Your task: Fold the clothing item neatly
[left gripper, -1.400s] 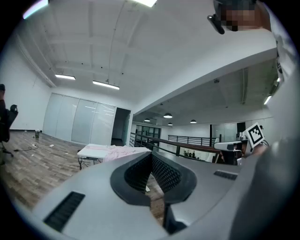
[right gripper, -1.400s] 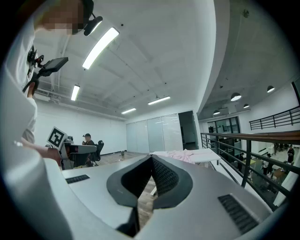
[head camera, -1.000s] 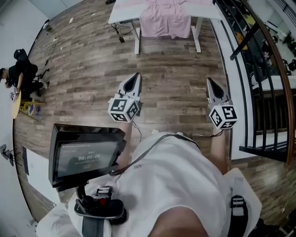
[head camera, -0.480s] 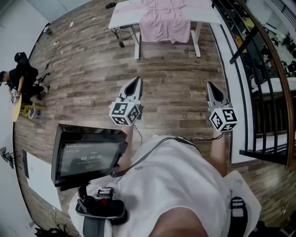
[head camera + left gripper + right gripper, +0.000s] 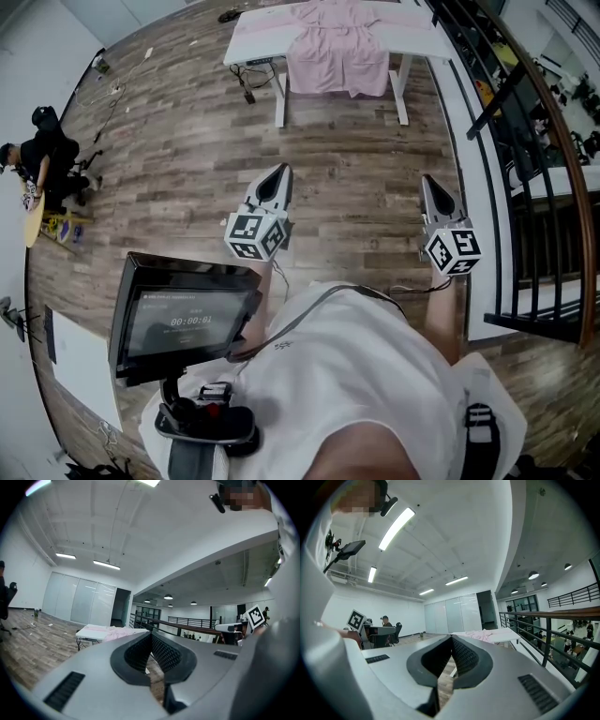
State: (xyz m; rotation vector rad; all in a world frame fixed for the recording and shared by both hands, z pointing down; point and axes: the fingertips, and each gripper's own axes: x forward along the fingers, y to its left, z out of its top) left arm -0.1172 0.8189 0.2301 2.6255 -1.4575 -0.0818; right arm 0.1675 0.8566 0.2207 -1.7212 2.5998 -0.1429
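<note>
- The pink clothing item [image 5: 337, 47] lies spread on a white table [image 5: 255, 36]. Part of it hangs down over the table's near edge.
- It is far out in front of both grippers, across the room. Neither gripper touches it.
- The left gripper [image 5: 279, 171] has its two jaws pressed tight together, with nothing between them.
- The right gripper [image 5: 428, 180] is the same: jaws pressed together and empty.
- Both grippers point toward the table. They are side by side, well apart from each other.
- Each gripper has a cube with black and white squares at its back end. The left cube [image 5: 255, 234] and the right cube [image 5: 453, 250] sit close to the person's arms.
- A brown wooden floor [image 5: 187, 159] lies under both grippers and runs all the way to the table.
- A dark screen [image 5: 183, 319] is behind and below the left gripper, close to the person's white shirt [image 5: 356, 375].
- A black railing [image 5: 525, 141] runs along the right side of the right gripper.
- A person in dark clothes [image 5: 42, 150] sits far off to the left of the left gripper.
- Some cables [image 5: 246, 70] hang and lie under the table's left end, far ahead of the left gripper.
</note>
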